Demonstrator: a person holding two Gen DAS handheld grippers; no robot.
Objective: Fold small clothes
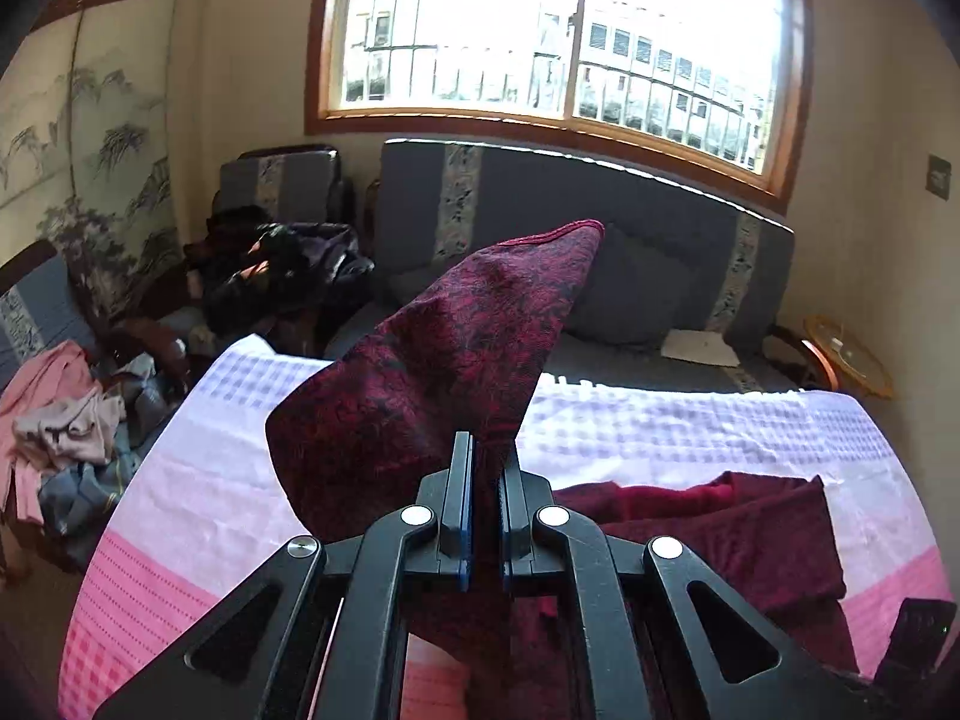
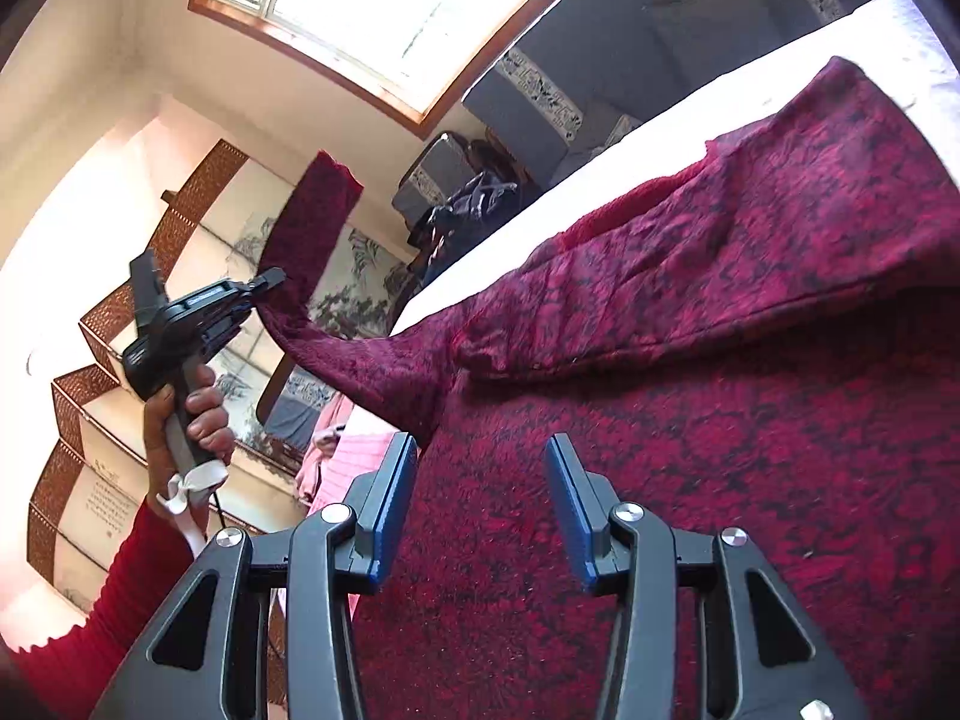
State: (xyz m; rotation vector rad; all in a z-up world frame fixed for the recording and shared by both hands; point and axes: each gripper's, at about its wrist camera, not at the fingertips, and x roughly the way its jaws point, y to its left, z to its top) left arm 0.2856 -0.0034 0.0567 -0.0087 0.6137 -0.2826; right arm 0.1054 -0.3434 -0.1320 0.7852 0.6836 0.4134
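A dark red patterned garment [image 2: 720,360] lies spread on the pink and white checked cover [image 1: 690,432]. My left gripper [image 1: 485,456] is shut on one end of it, and that part [image 1: 456,324] stands up above the cover. In the right wrist view the left gripper [image 2: 273,279] is raised at the left in a person's hand [image 2: 204,414], with the cloth hanging from its tip down to the rest. My right gripper [image 2: 483,450] is open just over the flat part of the garment, with nothing pinched between its fingers.
A grey sofa [image 1: 600,198] with a sheet of paper [image 1: 699,348] runs under the window behind the cover. Loose clothes [image 1: 66,420] are heaped at the left, dark ones [image 1: 282,264] lie on an armchair, and a round side table [image 1: 846,360] stands at the right.
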